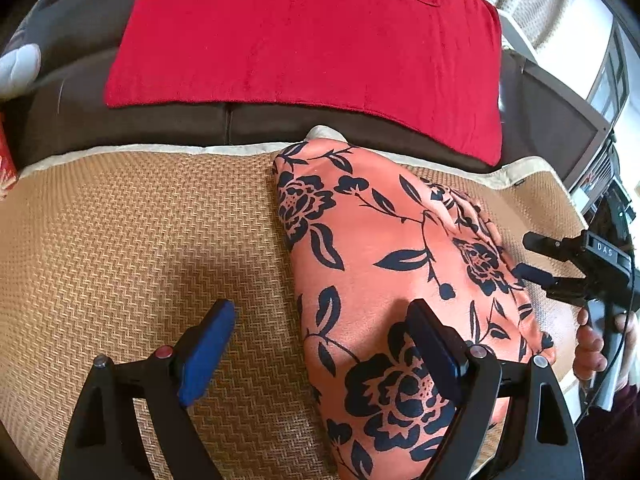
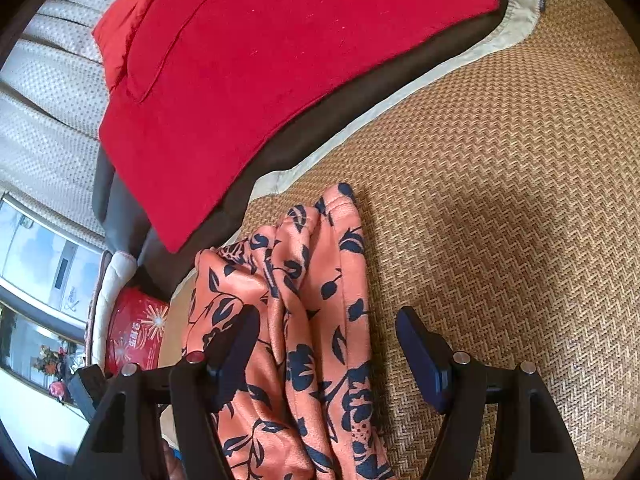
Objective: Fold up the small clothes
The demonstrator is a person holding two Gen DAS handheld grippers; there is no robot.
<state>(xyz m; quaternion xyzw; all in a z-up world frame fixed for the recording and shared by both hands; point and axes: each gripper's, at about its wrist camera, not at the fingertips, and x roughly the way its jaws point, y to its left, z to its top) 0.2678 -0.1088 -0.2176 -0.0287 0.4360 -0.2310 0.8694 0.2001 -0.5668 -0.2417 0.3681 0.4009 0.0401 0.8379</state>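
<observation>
An orange garment with a dark blue flower print (image 1: 384,264) lies folded on a woven tan mat (image 1: 132,240). My left gripper (image 1: 322,324) is open just above its near left edge, one finger over the mat, the other over the cloth. My right gripper (image 1: 532,258) shows at the garment's right edge, open. In the right wrist view the garment (image 2: 304,320) lies bunched in folds between the open fingers of my right gripper (image 2: 326,334), on the mat (image 2: 500,200). Neither gripper holds cloth.
A red cushion (image 1: 304,40) leans on the dark brown sofa back (image 1: 160,120) behind the mat; it also shows in the right wrist view (image 2: 260,64). A red printed box (image 2: 132,336) sits beside the sofa. A cream textured cover (image 2: 48,92) lies beyond the cushion.
</observation>
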